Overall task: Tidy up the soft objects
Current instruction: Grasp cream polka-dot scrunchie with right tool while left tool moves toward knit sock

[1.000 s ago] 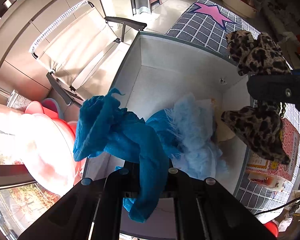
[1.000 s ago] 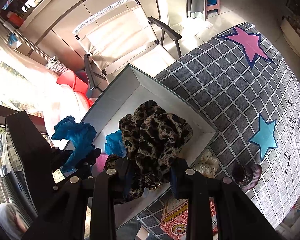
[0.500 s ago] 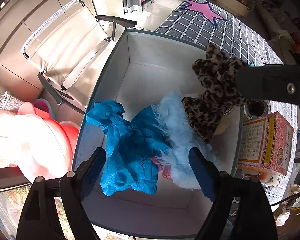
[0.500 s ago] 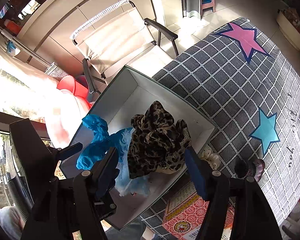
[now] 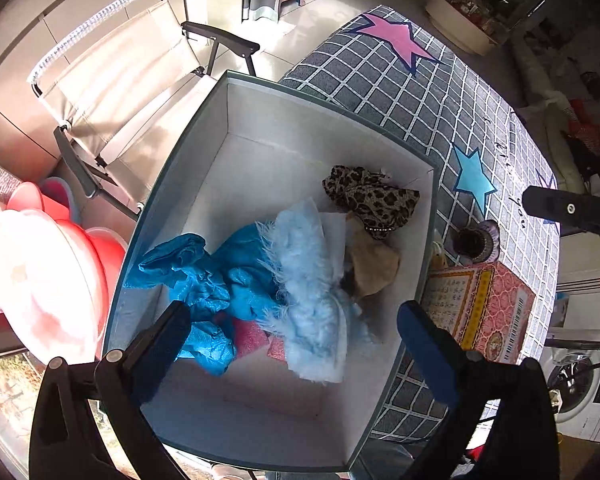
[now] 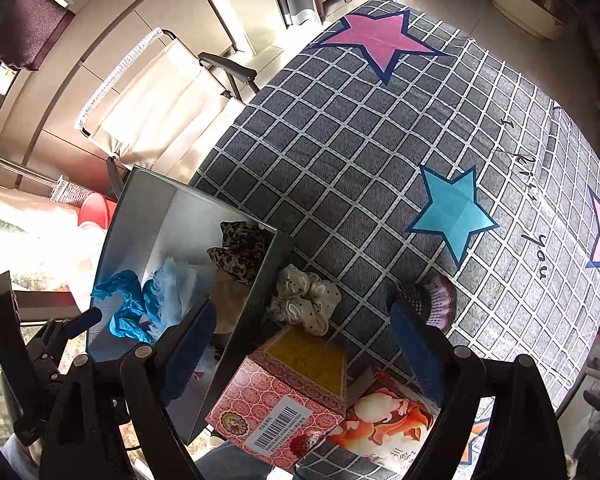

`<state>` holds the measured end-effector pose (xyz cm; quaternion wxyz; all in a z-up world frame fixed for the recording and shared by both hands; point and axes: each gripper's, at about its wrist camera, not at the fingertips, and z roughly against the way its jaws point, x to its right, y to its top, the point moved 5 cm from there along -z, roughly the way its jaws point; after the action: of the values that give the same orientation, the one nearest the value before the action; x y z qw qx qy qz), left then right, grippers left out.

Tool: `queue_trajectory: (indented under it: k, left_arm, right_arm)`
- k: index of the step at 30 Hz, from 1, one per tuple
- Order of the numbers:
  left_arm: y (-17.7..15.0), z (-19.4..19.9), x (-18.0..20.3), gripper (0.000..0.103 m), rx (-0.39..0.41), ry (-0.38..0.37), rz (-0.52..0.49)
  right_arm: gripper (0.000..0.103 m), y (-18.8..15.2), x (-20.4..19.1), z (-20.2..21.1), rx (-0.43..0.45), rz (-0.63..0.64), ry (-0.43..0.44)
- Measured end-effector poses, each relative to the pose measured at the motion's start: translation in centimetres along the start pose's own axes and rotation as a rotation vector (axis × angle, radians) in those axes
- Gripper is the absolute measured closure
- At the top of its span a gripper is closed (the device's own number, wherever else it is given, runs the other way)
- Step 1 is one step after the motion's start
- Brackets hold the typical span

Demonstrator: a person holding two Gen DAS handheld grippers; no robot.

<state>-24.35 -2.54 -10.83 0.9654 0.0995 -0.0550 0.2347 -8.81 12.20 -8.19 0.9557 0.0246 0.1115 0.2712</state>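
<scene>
My left tongs (image 5: 292, 332) hang wide over the near end of the open box (image 5: 260, 120); their jaws have just been opening and nothing is pinched between them. Right below them in the box lies the crumpled blue cloth (image 5: 196, 276), with a pale blue fluffy piece (image 5: 312, 280) touching its right side and a bit of pink showing under both. A tan cloth (image 5: 374, 268) sits just right of the fluffy one, and the leopard-print scrunchie (image 5: 372, 198) lies beyond it, against the box's far right corner.

My right tongs (image 6: 300, 328) are also spread wide, jaws just opened further, gripping nothing. They hover over the bed (image 6: 380, 160), to the right of the box wall. Near them stands a red patterned carton (image 6: 284, 392) with a barcode, and an orange printed packet (image 6: 384, 416) lies just to its right. Between the fingers, farther on, a cream dotted scrunchie (image 6: 304, 296) rests on the bed against the box's outer wall. A purple knitted scrunchie (image 6: 428, 296) lies by the right fingertip. The grey checked bedcover carries a blue star (image 6: 452, 212) and, farther off, a pink star (image 6: 380, 36). A beige folding chair (image 5: 120, 92) stands beyond the box on the left.
</scene>
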Motion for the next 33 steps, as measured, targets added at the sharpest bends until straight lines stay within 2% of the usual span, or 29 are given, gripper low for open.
queue_trajectory:
  k: [8, 13, 18, 19, 20, 22, 23, 24, 25, 28, 33]
  left_arm:
    - [-0.3, 0.5, 1.3, 0.0, -0.025, 0.014, -0.03]
    - [-0.9, 0.5, 1.4, 0.0, -0.047, 0.041, -0.038]
    - [-1.1, 0.3, 2.0, 0.0, -0.062, 0.061, -0.055]
    - [-1.0, 0.2, 2.2, 0.0, -0.063, 0.065, -0.058]
    - [-1.0, 0.2, 2.4, 0.0, -0.064, 0.07, -0.061]
    - [-0.9, 0.0, 2.7, 0.0, -0.069, 0.078, -0.069]
    - [-0.8, -0.1, 2.8, 0.0, -0.074, 0.082, -0.072]
    - [-0.7, -0.2, 3.0, 0.0, -0.077, 0.086, -0.073]
    - [-0.6, -0.1, 3.1, 0.0, -0.077, 0.088, -0.074]
    - [-0.2, 0.2, 3.8, 0.0, -0.066, 0.089, -0.081]
    - [1.2, 0.9, 6.3, 0.0, -0.043, 0.058, -0.106]
  right_arm:
    - [0.013, -1.0, 3.3, -6.8, -0.201, -0.111, 0.111]
    - [0.013, -1.2, 3.5, -10.9, -0.323, -0.122, 0.19]
    - [0.014, -1.6, 3.2, -14.0, -0.406, -0.116, 0.267]
    - [0.023, -1.7, 3.1, -14.4, -0.421, -0.113, 0.28]
    - [0.037, -1.8, 3.0, -14.8, -0.435, -0.111, 0.3]
    - [0.043, -2.0, 2.9, -15.5, -0.466, -0.097, 0.324]
    - [0.05, -2.2, 2.9, -15.7, -0.48, -0.099, 0.337]
    - [0.06, -2.3, 3.0, -16.0, -0.485, -0.105, 0.355]
    - [0.074, -2.3, 3.1, -16.1, -0.478, -0.108, 0.365]
    - [0.081, -2.2, 3.5, -14.9, -0.415, -0.117, 0.421]
    - [0.081, -2.0, 6.3, -10.5, -0.266, -0.211, 0.507]
